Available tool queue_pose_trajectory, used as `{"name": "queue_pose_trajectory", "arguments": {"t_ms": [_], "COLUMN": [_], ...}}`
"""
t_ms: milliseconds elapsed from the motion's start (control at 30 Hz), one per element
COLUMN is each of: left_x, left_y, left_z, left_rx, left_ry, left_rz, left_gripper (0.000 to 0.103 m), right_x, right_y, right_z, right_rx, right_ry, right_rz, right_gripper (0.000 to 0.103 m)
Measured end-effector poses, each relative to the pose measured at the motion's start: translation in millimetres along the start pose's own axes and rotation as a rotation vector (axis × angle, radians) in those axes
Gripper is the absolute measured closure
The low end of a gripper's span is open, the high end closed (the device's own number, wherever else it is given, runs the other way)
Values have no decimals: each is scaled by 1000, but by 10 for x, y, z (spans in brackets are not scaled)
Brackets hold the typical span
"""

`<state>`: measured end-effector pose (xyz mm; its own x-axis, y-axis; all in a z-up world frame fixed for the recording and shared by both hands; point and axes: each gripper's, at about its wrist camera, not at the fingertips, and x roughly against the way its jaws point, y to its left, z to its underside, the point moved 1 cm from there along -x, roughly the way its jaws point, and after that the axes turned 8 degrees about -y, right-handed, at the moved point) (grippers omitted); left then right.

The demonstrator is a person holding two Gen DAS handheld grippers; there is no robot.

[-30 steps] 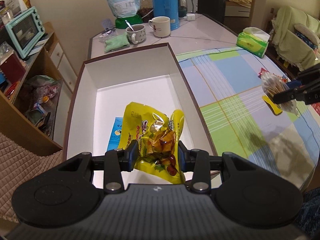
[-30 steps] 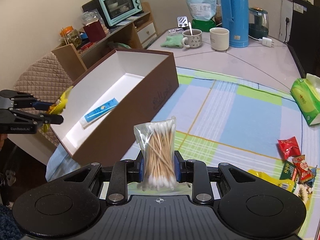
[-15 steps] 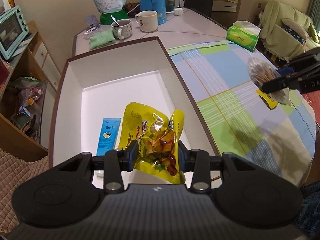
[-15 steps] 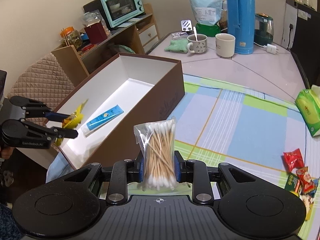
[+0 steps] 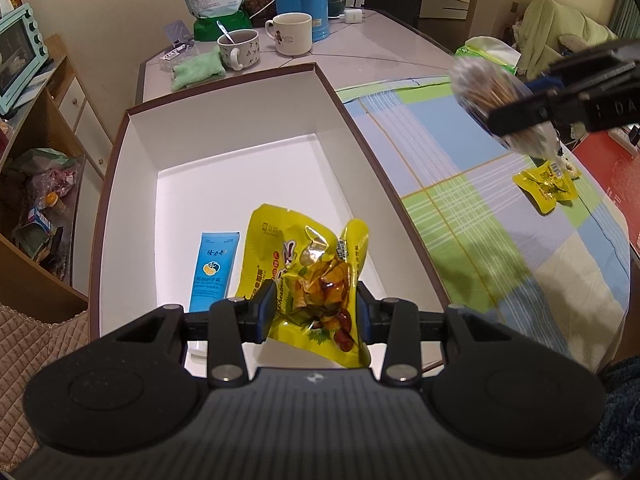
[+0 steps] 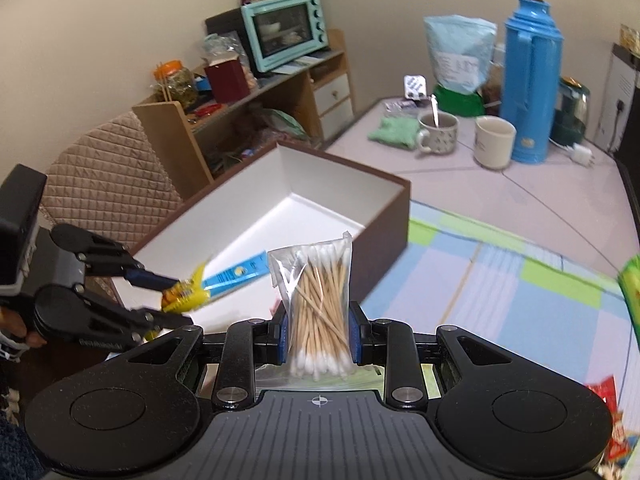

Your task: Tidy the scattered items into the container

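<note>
Left gripper (image 5: 316, 304) clamped on snack bag (image 5: 312, 276), now lower over box (image 5: 224, 120), lower centre. Right gripper (image 6: 318, 332), clamped on swabs (image 6: 316, 304), moved closer to box. Both drops imminent.

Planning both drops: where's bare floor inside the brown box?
Bare: the far half of the brown white-lined box, beyond the blue tube. Crowded: the near end, where the tube lies and the left gripper holds the yellow snack bag.
</note>
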<state>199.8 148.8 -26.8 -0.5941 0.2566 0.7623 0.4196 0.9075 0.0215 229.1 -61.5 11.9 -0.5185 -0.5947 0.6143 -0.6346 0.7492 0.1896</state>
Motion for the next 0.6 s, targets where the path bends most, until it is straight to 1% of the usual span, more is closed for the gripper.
{"name": "queue_pose_trajectory", "arguments": {"t_ms": [200,400,600], "left_x": [-83,-241,-323], "left_y": [29,32,62], "left_z": [15,40,16], "left_rx": [9,7,-2], "left_ry": [16,49,68], "left_rz": [34,62,70], "left_gripper": [67,67,67], "right_x": [-132,-246,-393], "right_y": [26,34,102], "right_z": [-104,-186,-289], "right_rx": [22,36,68], "right_ry": [2,8,10], "right_rz": [-13,-23,-59], "right_gripper": [76,76,76]}}
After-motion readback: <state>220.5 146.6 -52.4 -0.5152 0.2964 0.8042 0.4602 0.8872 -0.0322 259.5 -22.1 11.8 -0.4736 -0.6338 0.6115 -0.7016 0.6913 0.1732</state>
